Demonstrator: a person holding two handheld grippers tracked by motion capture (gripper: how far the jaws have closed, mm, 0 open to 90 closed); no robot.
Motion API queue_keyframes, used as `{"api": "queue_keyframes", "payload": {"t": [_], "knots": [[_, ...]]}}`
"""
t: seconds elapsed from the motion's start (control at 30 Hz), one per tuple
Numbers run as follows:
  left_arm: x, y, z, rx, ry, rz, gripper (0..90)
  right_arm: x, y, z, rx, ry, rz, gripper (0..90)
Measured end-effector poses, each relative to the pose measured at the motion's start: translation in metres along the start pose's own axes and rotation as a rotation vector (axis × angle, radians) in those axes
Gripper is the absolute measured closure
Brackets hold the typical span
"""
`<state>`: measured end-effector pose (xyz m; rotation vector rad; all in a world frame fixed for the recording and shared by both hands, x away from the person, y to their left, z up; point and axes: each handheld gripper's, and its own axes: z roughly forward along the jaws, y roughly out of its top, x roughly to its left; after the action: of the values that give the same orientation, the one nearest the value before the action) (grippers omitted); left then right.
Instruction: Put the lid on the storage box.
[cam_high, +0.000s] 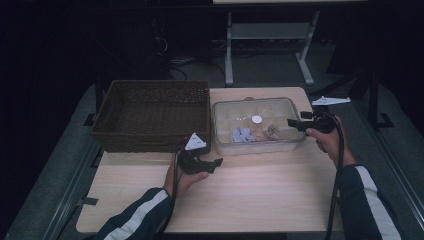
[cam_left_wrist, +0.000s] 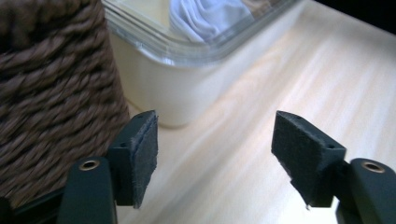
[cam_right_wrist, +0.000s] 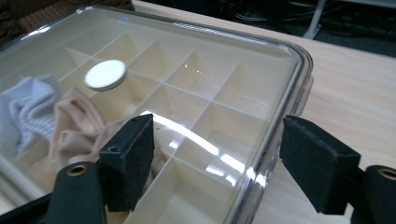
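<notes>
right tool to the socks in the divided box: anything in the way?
Yes. The clear lid with its white knob covers the divided box, sitting over the beige sock and the pale blue sock. The right tool, jaws open, straddles the lid's edge.

Basket left of lidded box on table, cloths inside box
</notes>
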<state>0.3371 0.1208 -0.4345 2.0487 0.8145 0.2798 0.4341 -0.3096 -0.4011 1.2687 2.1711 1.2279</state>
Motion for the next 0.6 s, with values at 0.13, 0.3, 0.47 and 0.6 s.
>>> {"api": "queue_keyframes", "payload": {"t": [0.13, 0.3, 0.47, 0.6], "knots": [[0.006, -0.009, -0.017, 0.015, 0.025, 0.072, 29.3, 0.01, 0.004, -0.007, 0.015, -0.003, -0.049, 25.8], [0.017, -0.018, -0.033, 0.036, 0.033, 0.102, 28.9, 0.019, 0.006, -0.013, 0.02, 0.013, -0.077, 25.8], [0.031, -0.034, -0.052, 0.082, 0.045, 0.151, 26.2, 0.033, 0.009, -0.017, 0.055, 0.03, -0.137, 25.4], [0.04, -0.045, -0.065, 0.089, 0.044, 0.168, 25.2, 0.043, 0.008, -0.019, 0.069, 0.029, -0.172, 25.5]]}}
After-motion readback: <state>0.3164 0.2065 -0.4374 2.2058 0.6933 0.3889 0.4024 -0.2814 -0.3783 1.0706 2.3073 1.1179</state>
